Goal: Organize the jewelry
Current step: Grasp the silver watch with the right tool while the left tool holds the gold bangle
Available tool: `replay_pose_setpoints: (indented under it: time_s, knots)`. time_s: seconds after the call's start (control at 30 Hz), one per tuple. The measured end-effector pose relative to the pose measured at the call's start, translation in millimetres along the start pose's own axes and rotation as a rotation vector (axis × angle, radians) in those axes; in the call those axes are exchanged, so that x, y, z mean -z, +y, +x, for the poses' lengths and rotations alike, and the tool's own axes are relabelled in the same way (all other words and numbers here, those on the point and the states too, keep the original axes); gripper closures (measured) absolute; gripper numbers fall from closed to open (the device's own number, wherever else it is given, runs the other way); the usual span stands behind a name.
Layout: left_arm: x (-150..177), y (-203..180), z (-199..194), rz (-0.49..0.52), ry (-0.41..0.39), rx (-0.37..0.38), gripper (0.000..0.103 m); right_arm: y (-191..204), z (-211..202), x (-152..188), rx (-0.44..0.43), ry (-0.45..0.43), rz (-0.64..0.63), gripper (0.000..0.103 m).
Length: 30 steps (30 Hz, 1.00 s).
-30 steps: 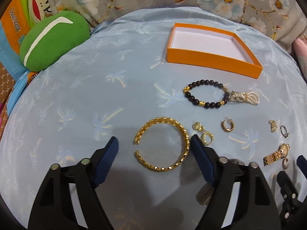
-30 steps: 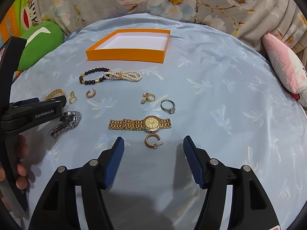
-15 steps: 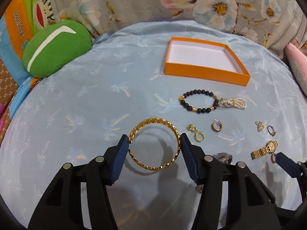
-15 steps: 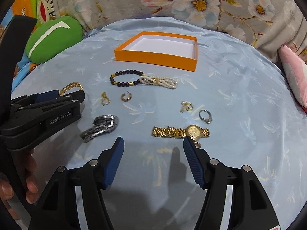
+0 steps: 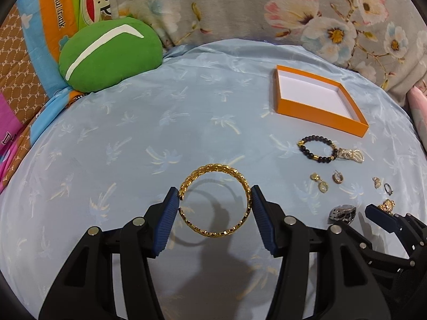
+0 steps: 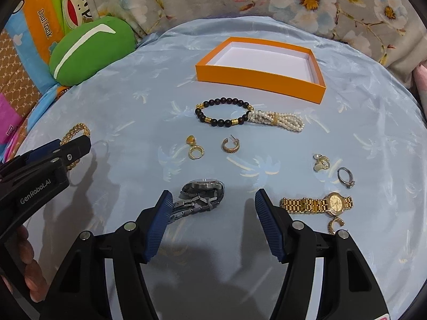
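Observation:
My left gripper is shut on a gold braided bangle and holds it lifted above the blue cloth, its shadow below. The bangle and left gripper also show in the right wrist view. An empty orange box stands at the back. My right gripper is open and empty, hovering by a silver watch. A gold watch, black bead bracelet, pearl bracelet, earrings and a ring lie on the cloth.
A green cushion sits at the back left on a bright patterned blanket. Floral fabric runs along the back. A pink pillow edges the far right. The blue cloth falls away at its rounded edges.
My left gripper closed on the gold bangle and lifted it off the cloth. My right gripper moved left, from over the gold watch to beside the silver watch.

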<state>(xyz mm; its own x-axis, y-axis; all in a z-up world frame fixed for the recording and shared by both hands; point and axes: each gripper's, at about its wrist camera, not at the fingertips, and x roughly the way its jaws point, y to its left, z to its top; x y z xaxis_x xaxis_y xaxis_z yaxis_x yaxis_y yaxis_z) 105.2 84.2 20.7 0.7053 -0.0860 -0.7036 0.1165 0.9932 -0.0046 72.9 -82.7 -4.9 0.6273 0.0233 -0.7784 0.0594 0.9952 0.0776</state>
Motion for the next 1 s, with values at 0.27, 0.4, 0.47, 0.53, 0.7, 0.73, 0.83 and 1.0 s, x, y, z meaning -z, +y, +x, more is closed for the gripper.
replay_pose_setpoints:
  time_s: [0.27,0.4,0.47,0.53,0.7,0.73,0.83,1.0]
  knots:
    - [4.8,11.8,3.5,-0.023,0.009,0.001,0.050,7.9,6.7,1.0,-0.031,0.025,0.010,0.045]
    - [7.6,14.7,5.7,-0.030,0.016,0.007,0.050,6.4,6.8,-0.6,-0.035,0.021,0.032,0.067]
    - [8.8,14.9,5.8,-0.028,0.016,0.010,0.050,2.8,6.6,-0.9,-0.047,0.017,0.052,0.071]
    - [9.7,14.4,6.1,-0.025,0.016,0.014,0.050,1.0,6.4,-0.8,-0.056,0.015,0.060,0.074]
    - [10.2,10.2,7.2,-0.012,0.021,0.021,0.049,0.6,3.9,0.0,-0.051,0.004,0.056,0.086]
    - [10.2,9.3,7.2,-0.010,0.021,0.022,0.049,0.3,3.1,0.3,-0.049,0.002,0.055,0.087]
    - [10.1,6.9,6.7,-0.004,0.022,0.024,0.049,-1.4,1.7,2.2,-0.051,-0.001,0.053,0.089]
    - [9.1,1.3,4.6,0.012,0.018,0.022,0.049,-5.6,-6.0,2.1,-0.035,-0.027,0.051,0.089]
